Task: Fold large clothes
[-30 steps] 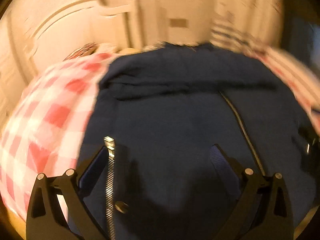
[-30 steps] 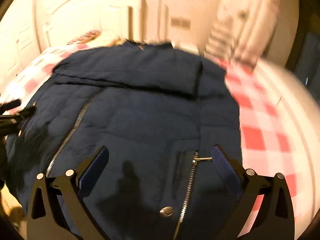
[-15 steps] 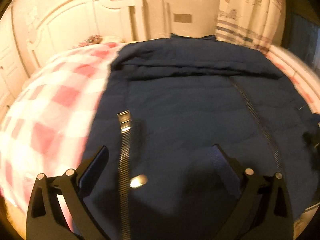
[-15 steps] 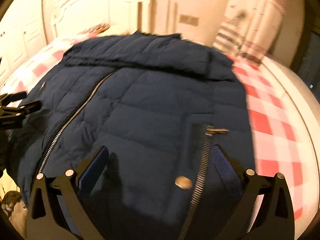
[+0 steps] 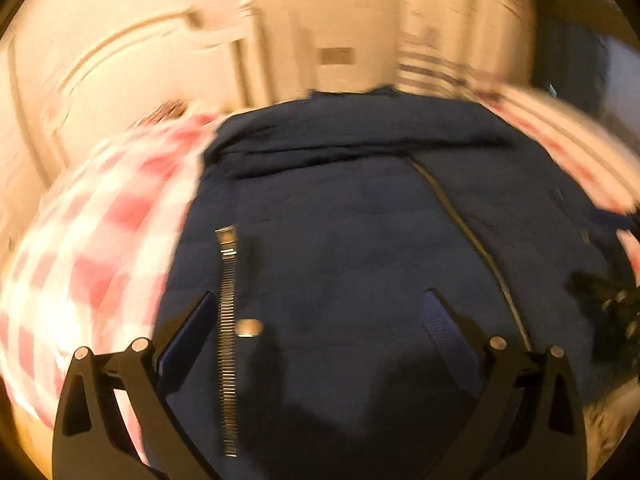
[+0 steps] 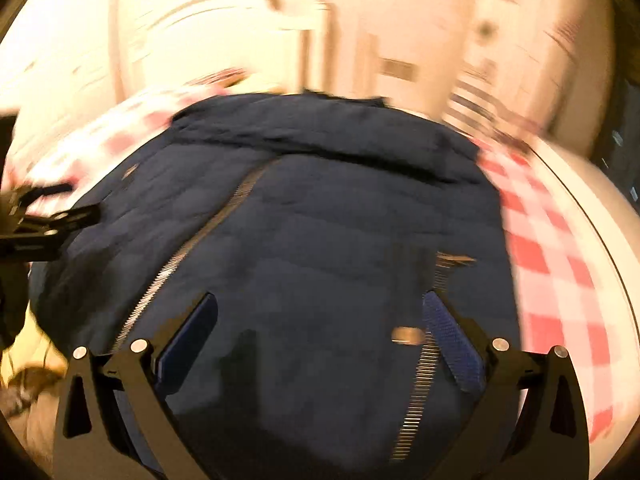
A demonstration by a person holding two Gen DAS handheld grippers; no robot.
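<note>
My left claw (image 5: 316, 312) and right claw (image 6: 320, 312) both hang released, jaws spread wide, over the near hem of the navy puffer jacket (image 5: 360, 220). It lies flat, zipped, on the red-checked bed (image 6: 548, 248); beyond stands a cream headboard (image 5: 132, 52).

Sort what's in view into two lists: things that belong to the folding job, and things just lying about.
Belongs to the job:
navy puffer jacket, spread flat, its centre zipper closed
left gripper, open above the jacket
right gripper, open above the jacket

Just there:
pink checked bedspread under the jacket
white headboard
striped curtain
</note>
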